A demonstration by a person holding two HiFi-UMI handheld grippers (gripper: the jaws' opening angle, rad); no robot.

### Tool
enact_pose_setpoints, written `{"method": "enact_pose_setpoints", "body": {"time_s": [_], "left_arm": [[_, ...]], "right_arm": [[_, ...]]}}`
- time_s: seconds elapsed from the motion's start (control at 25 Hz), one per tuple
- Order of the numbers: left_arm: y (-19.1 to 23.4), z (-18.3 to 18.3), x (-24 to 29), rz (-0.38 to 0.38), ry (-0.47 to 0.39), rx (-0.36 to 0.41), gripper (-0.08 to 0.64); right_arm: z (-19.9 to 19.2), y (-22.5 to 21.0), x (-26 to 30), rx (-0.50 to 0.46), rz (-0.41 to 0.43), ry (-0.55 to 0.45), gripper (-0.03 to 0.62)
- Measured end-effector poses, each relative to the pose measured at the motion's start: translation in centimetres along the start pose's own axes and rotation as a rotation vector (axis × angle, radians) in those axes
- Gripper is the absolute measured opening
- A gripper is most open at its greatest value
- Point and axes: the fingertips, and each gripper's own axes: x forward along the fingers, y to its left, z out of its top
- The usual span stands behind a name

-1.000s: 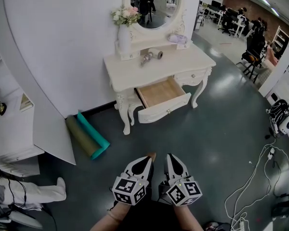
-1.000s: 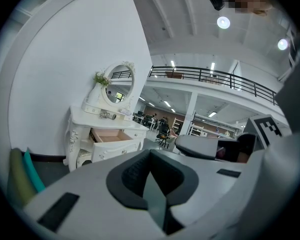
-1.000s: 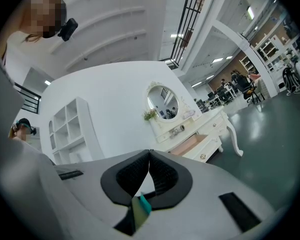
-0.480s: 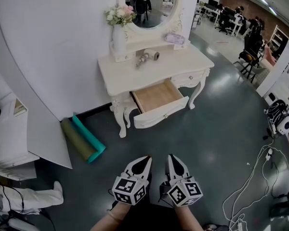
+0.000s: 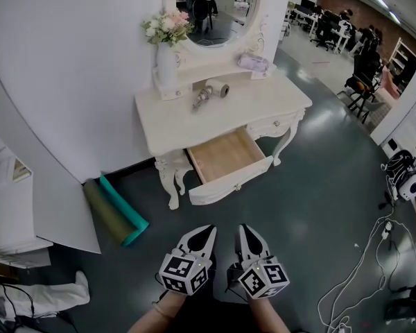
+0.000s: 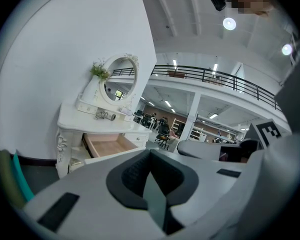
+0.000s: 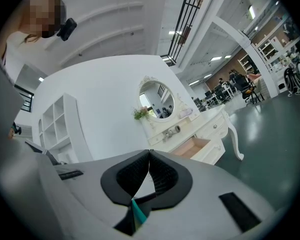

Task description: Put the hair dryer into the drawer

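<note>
We hold the left gripper [image 5: 208, 229] and the right gripper [image 5: 245, 228] side by side, low in front of us, above the dark floor [image 5: 312, 186]. Both point toward the white dressing table [image 5: 187, 122] and stay well apart from it. Each gripper's own view shows its two black pads pressed together with nothing pinched between them, so both tools are closed and empty.

The hair dryer [image 5: 209, 93] lies on its side on the tabletop, near the back, just in front of the low shelf under the oval mirror [image 5: 209, 9]. Its round nozzle end points to our right and its handle runs toward the front left. The drawer [image 5: 230, 184] below the tabletop is pulled out on the right half of the table, and we see its bare wooden bottom with nothing inside.

A white vase [image 5: 165, 62] with flowers [image 5: 163, 28] stands at the left end of the shelf, and a small pale pouch [image 5: 253, 62] lies at the right end. On the floor to the left of the table, two rolls [image 5: 114, 210], one olive and one teal, lie next to each other against the white wall.
</note>
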Motion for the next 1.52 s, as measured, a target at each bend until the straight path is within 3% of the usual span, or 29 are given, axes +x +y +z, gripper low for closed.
{"method": "enact_pose_setpoints", "body": {"time_s": [0.64, 0.92, 1.52], "left_arm": [[5.9, 6.6, 9.6, 0.006, 0.015, -0.056, 0.014], [8.0, 9.7, 13.4, -0.015, 0.011, -0.021, 0.014], [10.3, 11.2, 17.4, 0.019, 0.012, -0.013, 0.014]], "right_arm": [[4.5, -4.0, 11.4, -0.002, -0.019, 0.013, 0.028], [6.8, -5.3, 16.7, -0.020, 0.010, 0.006, 0.028], [8.7, -8.7, 21.0, -0.010, 0.046, 0.008, 0.028]]}}
